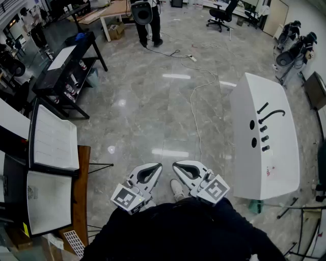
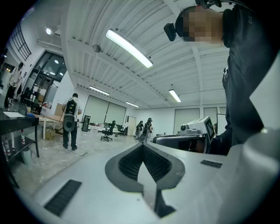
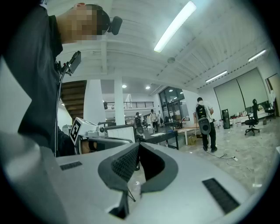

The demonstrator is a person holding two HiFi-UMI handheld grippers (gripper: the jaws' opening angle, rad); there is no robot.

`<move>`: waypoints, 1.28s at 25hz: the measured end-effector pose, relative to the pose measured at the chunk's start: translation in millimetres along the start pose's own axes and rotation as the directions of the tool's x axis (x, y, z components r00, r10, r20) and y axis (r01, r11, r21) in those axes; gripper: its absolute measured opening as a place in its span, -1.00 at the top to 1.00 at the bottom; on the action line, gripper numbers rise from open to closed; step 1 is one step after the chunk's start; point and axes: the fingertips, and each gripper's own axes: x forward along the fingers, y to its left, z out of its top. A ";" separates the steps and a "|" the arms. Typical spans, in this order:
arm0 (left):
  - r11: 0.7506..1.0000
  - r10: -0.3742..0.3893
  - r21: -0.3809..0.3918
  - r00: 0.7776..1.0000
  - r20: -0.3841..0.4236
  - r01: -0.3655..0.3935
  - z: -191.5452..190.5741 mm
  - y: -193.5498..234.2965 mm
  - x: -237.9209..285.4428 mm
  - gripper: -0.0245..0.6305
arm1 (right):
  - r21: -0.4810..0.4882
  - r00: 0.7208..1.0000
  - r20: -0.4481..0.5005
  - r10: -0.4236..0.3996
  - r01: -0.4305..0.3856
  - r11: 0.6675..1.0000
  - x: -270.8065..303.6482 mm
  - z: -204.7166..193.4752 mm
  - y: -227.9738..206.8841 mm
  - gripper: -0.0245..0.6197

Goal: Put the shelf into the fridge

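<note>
In the head view my left gripper (image 1: 158, 166) and right gripper (image 1: 176, 164) are held side by side close to my body, above the marble floor, tips pointing forward. Both are shut with nothing between the fingers. The left gripper view (image 2: 143, 145) and the right gripper view (image 3: 138, 144) show the jaws touching at the tips, aimed level across the room. The white fridge (image 1: 265, 137), with black handles and knobs on its face, stands to my right. Two white shelf panels in black frames (image 1: 53, 138) (image 1: 48, 201) rest at my left, both well apart from the grippers.
A wooden table (image 1: 83, 183) bears the shelf panels. A black rack (image 1: 66, 63) stands at the far left. A white cable (image 1: 195, 102) trails over the floor ahead. A person (image 1: 145, 20) stands far ahead, and an office chair (image 1: 221, 15) is at the back.
</note>
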 end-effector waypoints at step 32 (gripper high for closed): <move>0.845 0.535 -0.046 0.840 0.088 -0.533 8.5 65.0 -61.4 0.91 | -0.044 0.816 -0.048 0.576 -0.578 0.815 101.8 -0.1 21.7 0.90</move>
